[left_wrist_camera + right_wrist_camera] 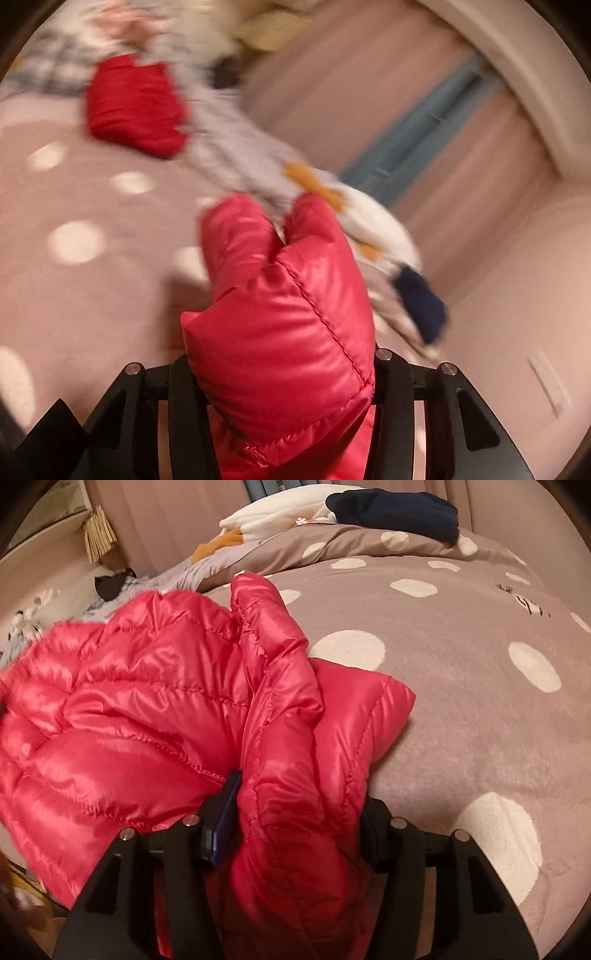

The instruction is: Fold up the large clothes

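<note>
A shiny red quilted puffer jacket lies on a mauve bedspread with white dots. My right gripper is shut on a bunched fold of it, which rises between the fingers and hides the tips. My left gripper is shut on another padded part of the red jacket, held above the bed; its fingertips are hidden too. A further part of the jacket lies far off at the upper left of the blurred left wrist view.
A pile of white, grey, orange and navy clothes lies at the far edge of the bed, also seen in the left wrist view. Pink curtains hang behind. More laundry lies at the far left.
</note>
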Tool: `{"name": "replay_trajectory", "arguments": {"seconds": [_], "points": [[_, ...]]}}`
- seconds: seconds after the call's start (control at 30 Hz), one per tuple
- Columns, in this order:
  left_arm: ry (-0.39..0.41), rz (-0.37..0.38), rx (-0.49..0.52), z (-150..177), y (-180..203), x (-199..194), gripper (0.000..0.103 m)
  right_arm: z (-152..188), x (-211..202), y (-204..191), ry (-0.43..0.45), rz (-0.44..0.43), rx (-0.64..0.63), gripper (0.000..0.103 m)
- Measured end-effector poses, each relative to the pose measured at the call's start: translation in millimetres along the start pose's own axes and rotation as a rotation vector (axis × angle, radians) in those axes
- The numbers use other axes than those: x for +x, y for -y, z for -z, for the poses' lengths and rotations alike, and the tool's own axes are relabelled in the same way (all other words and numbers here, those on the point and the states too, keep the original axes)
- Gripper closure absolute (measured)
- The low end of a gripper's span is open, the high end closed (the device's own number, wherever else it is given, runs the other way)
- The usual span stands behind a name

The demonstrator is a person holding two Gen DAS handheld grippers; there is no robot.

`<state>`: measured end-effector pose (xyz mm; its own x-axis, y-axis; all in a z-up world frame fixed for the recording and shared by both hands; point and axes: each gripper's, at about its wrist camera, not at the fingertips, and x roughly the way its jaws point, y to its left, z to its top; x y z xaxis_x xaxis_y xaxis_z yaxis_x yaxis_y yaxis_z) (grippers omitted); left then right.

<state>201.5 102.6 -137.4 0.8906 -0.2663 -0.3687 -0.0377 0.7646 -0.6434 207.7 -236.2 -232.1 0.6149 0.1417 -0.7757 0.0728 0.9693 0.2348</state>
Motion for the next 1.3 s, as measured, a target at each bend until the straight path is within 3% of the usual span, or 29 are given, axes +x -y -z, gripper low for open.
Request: {"name": "replay_trajectory", "arguments": {"seconds": [0.1,0.13,0.23,0.3,0.4,0.5,0.63,0.73,0.77,0.8,0.87,0.93,1.0,1.1,1.23,1.3], "points": [[-0.092,0.173,0.144,16,53,7,0.045,-2,0,4,-0.014,-0.015,0.025,0.047],[-0.152,0.27,0.158,27,70,14,0.038,-3,1,7,-0.02,-0.028,0.043,0.047],[-0.281,0.41,0.146,56,92,39,0.027,-4,1,19,-0.032,-0.081,0.112,0.047],[-0.36,0.421,0.207,80,107,58,0.024,-4,-2,31,-0.038,-0.133,0.193,0.048],[-0.416,0.394,0.326,114,123,78,0.021,-3,-5,61,-0.05,-0.235,0.338,0.047],[-0.442,0.386,0.382,131,132,86,0.02,-4,-19,88,-0.013,-0.239,0.446,0.037],[-0.454,0.369,0.436,144,136,91,0.02,-10,-56,96,0.1,-0.175,0.455,0.028],[-0.454,0.363,0.452,144,137,95,0.02,-15,-87,89,0.197,-0.32,0.444,0.018],[-0.455,0.359,0.46,145,137,95,0.02,-16,-96,87,0.231,-0.371,0.443,0.01],[-0.458,0.36,0.466,146,137,94,0.02,-16,-103,82,0.253,-0.397,0.437,0.005],[-0.462,0.366,0.473,145,134,88,0.02,-17,-110,69,0.253,-0.401,0.385,0.005],[-0.464,0.369,0.471,143,130,82,0.02,-20,-107,48,0.217,-0.412,0.294,0.011],[-0.48,0.369,0.469,141,126,84,0.02,-18,-97,30,0.183,-0.404,0.228,0.033],[-0.525,0.361,0.443,127,127,81,0.02,-24,-71,22,0.124,-0.327,0.206,0.048],[-0.529,0.358,0.262,97,101,64,0.02,-21,-63,25,0.108,-0.283,0.188,0.059],[-0.451,0.359,0.167,72,86,51,0.02,-22,-61,28,0.076,-0.174,0.162,0.076]]}}
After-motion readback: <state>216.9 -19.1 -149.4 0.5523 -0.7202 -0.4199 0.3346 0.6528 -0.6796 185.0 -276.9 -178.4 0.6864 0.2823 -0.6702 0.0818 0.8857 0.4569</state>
